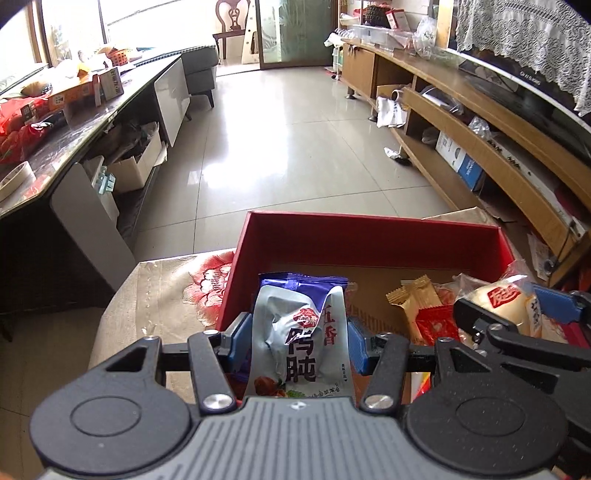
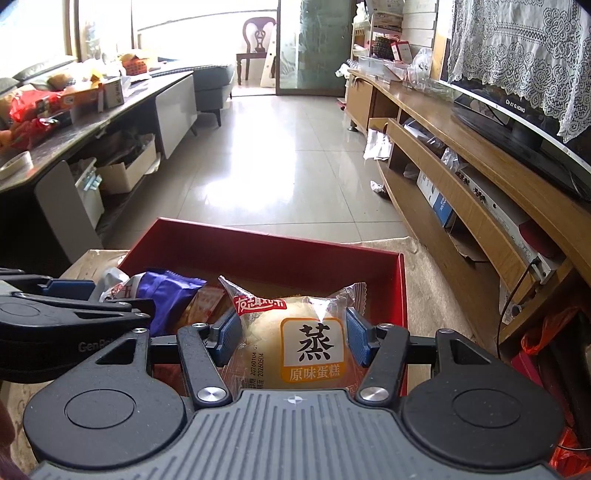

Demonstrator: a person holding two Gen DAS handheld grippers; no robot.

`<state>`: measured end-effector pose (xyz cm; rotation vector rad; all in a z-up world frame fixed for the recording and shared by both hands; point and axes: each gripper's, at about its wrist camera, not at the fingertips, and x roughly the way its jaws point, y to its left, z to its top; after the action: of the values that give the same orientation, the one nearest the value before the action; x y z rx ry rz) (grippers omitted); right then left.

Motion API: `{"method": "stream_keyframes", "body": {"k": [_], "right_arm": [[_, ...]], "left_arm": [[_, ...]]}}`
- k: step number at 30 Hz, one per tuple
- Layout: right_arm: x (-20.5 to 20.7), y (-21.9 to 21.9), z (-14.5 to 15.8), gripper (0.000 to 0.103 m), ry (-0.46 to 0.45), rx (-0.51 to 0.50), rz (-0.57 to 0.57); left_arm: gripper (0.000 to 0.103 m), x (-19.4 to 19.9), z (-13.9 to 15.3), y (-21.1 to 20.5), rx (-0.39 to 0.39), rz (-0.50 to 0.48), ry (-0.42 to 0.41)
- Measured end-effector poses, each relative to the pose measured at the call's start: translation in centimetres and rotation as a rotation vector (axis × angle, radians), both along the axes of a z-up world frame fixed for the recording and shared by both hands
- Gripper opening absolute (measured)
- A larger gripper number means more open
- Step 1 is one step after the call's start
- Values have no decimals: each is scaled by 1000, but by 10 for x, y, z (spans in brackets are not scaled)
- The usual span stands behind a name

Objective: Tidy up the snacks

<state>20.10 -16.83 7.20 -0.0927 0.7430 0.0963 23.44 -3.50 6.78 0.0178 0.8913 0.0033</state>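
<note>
Already both grippers carry a snack over the open red cardboard box (image 1: 369,236). The left gripper (image 1: 297,338) has its blue pads closed against the sides of a silver and purple foil snack pouch with large Chinese characters (image 1: 299,332), held upright above the box's near left corner. The right gripper (image 2: 293,338) is likewise clamped on a clear-wrapped pale steamed cake with an orange label (image 2: 295,339), held just above the box's right half.

Inside the box, on its brown cardboard floor, lie a gold crimped wrapper (image 1: 413,299) and a red packet (image 1: 436,325), so some sorting looks done. I judge the task midway: these two packs are not yet set down, and how many snacks remain outside the box cannot be told.

The box rests on a beige cloth with a red embroidered flower (image 1: 207,288). Beyond it stretches a glossy tiled floor (image 1: 288,147), with a dark cluttered table (image 1: 74,122) on the left, a long wooden TV cabinet (image 1: 480,147) on the right, and a wooden chair (image 1: 232,26) by the far glass door.
</note>
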Motion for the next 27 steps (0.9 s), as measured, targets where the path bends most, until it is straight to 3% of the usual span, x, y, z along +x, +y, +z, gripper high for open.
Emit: {"method": "stream_keyframes", "body": {"k": [27], "right_arm": [[22, -2, -21, 70, 27, -17, -28]], "left_arm": [[51, 23, -24, -11, 57, -1, 40]]}}
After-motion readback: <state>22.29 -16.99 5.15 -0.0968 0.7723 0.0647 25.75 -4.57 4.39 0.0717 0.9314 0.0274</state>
